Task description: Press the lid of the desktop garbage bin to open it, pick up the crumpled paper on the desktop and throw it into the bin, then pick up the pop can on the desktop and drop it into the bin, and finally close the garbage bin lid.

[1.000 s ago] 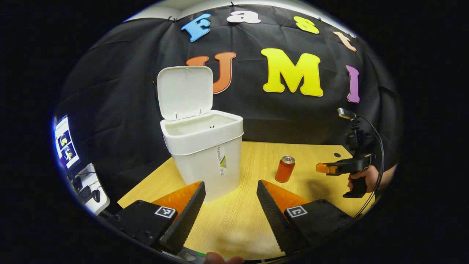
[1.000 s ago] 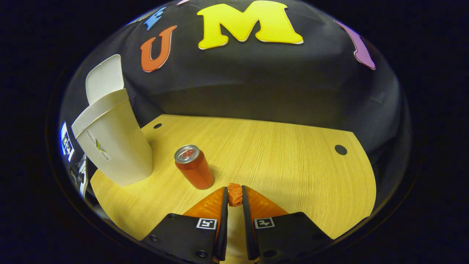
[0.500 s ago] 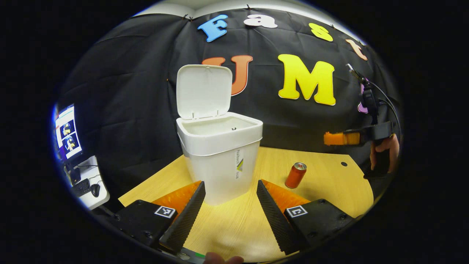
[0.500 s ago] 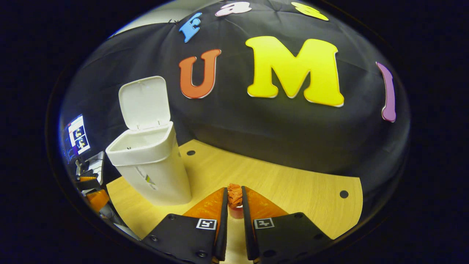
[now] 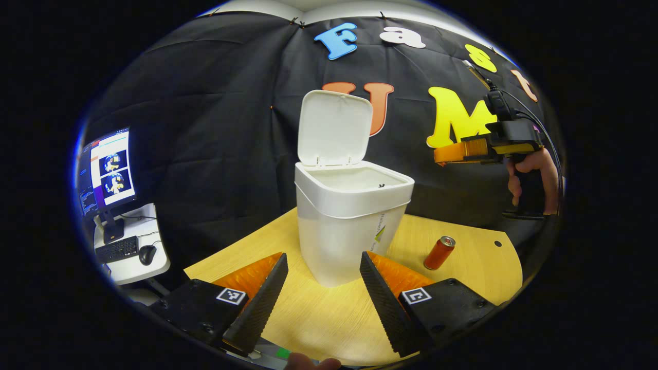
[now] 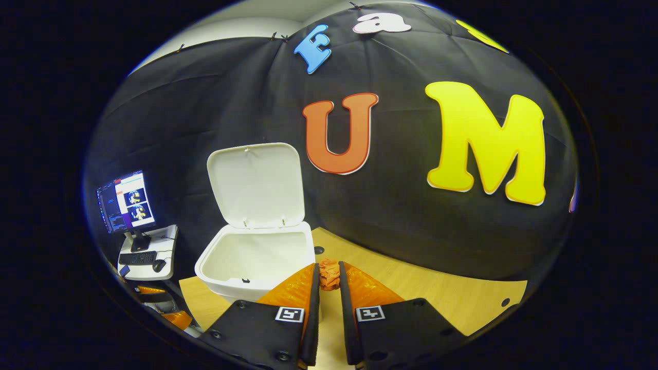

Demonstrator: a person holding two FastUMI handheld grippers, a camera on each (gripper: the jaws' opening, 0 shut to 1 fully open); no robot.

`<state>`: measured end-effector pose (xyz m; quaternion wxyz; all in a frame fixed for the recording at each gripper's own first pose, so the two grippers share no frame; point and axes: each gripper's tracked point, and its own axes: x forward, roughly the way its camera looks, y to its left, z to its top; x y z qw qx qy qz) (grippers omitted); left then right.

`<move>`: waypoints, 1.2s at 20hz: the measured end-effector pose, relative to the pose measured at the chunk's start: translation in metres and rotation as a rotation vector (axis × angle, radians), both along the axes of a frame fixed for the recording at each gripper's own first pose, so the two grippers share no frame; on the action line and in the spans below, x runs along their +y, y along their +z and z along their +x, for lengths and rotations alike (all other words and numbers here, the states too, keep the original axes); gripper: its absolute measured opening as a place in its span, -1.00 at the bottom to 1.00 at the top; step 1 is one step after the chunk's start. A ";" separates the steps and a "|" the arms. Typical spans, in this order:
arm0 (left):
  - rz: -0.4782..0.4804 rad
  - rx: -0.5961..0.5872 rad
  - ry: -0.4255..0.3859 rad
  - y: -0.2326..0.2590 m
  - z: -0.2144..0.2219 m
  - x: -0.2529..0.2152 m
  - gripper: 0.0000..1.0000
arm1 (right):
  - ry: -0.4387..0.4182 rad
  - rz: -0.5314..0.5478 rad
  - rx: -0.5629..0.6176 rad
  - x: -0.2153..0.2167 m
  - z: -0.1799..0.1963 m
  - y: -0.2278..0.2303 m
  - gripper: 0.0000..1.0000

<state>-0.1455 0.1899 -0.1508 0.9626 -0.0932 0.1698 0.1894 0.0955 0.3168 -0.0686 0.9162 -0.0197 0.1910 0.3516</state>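
- Holding the crumpled paper [image 6: 329, 274] pinched between both fingers, the right gripper [image 6: 329, 280] hangs in the air, closed on the orange wad at its tips.
- Just ahead of and below that gripper, slightly to its left, stands the white garbage bin [image 6: 257, 257], its mouth open and its pale inside in view.
- The bin's lid [image 6: 255, 185] stands upright on its rear hinge, beyond the opening as seen from the right gripper.
- In the left gripper view the right gripper [image 5: 441, 154] shows high up and to the right, above the level of the bin's rim and beside it, held by a hand [image 5: 529, 169] on its grip, with a cable running off its top.
- The left gripper [image 5: 324, 288] is low over the bench [image 5: 329, 318], its fingers spread wide apart and nothing between them.
- Directly ahead of the left gripper, between the lines of its two fingers, the garbage bin [image 5: 349, 221] rests on the bench.
- The pop can [image 5: 439, 253] stands upright on the bench, ahead and to the right of the left gripper, apart from the bin.
- Far to the left of both grippers, off the bench, a monitor [image 5: 105, 172] sits on a small white table [image 5: 134, 257] with a keyboard [image 5: 115, 250] and a mouse [image 5: 146, 253].
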 end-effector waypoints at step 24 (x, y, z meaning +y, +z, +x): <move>-0.040 -0.030 -0.020 -0.003 -0.021 0.026 0.87 | 0.100 -0.047 0.035 0.099 -0.009 -0.028 0.25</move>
